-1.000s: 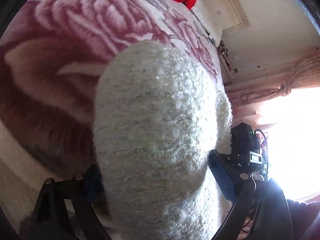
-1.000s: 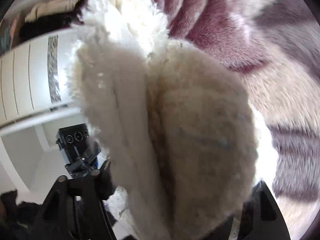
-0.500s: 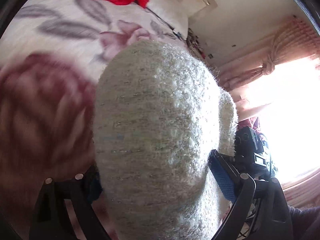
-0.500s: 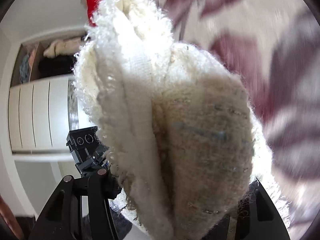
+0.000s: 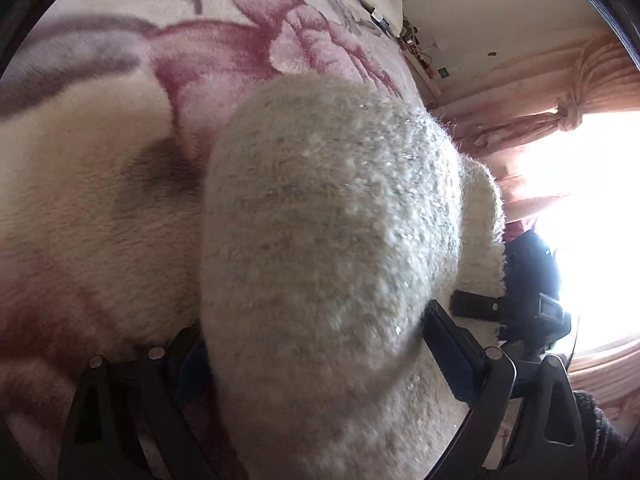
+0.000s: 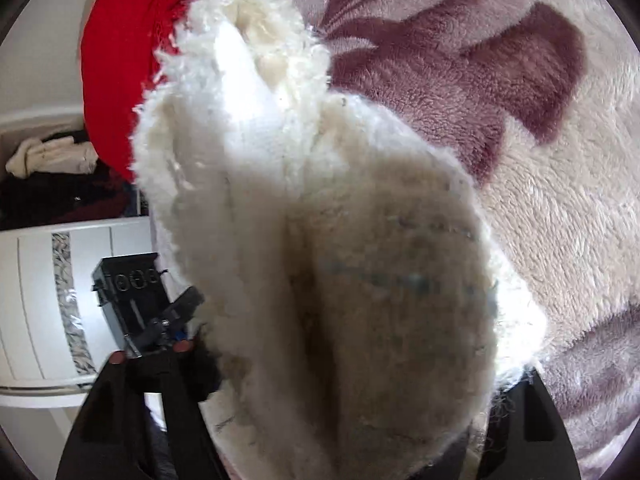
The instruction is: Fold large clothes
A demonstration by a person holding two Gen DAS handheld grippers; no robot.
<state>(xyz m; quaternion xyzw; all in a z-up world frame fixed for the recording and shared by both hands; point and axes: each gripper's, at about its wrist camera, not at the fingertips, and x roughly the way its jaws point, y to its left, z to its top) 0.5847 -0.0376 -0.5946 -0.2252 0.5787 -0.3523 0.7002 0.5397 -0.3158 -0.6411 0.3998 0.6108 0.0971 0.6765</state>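
Between the black fingers of the left gripper (image 5: 316,364) bulges a thick fold of cream, fuzzy knit sweater (image 5: 328,248), flecked with glitter; the blue pads press its sides, so this grip looks firm. The right gripper (image 6: 352,396) has another bunch of the same sweater (image 6: 360,272) between its fingers, showing its fleecy white inside, and here the fingers are opening; the fabric hides the pads, so I cannot tell whether they still press on it.

Both wrist views are filled by the garment, so the state of the fold itself is hidden. My reading is that one fold is being carried over and laid down, with the right side being let go; smoothing and any further folds seem left to do.

Beneath the sweater lies a plush bed blanket (image 5: 100,220), cream with large rose and mauve flowers. A red garment (image 6: 116,80) sits at its far edge. Beyond are a white cabinet (image 6: 40,292) with clothes piled on top, and, in the left view, a pink tied curtain (image 5: 560,116) beside a bright window (image 5: 592,220).
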